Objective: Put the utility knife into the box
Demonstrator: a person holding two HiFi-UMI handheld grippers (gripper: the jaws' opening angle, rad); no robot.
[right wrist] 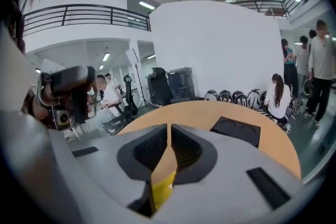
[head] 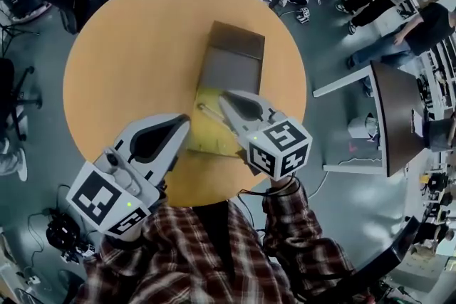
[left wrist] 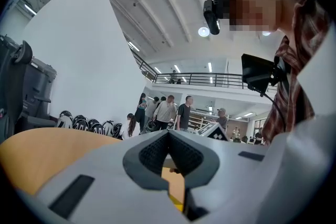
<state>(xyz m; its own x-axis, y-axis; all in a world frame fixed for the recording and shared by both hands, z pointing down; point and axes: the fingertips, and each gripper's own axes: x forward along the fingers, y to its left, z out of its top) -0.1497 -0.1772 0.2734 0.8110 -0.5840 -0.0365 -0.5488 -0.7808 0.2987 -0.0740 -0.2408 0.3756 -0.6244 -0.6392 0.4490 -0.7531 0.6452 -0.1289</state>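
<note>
A round orange tabletop [head: 114, 67] carries an open box [head: 231, 64], grey at its far part and yellow at the near part. A slim, pale utility knife [head: 209, 113] lies slantwise on that yellow part, near the box's left edge. The right gripper [head: 223, 97] reaches in over the yellow part from the right, with the jaw tips just above the knife. Its jaws are drawn almost together, leaving only a thin slit between the pads; whether they pinch the knife cannot be told. The left gripper [head: 187, 122] sits at the box's near left corner, its jaws meeting at the tips with nothing seen between them. Plaid sleeves [head: 285, 224] show behind both grippers.
</note>
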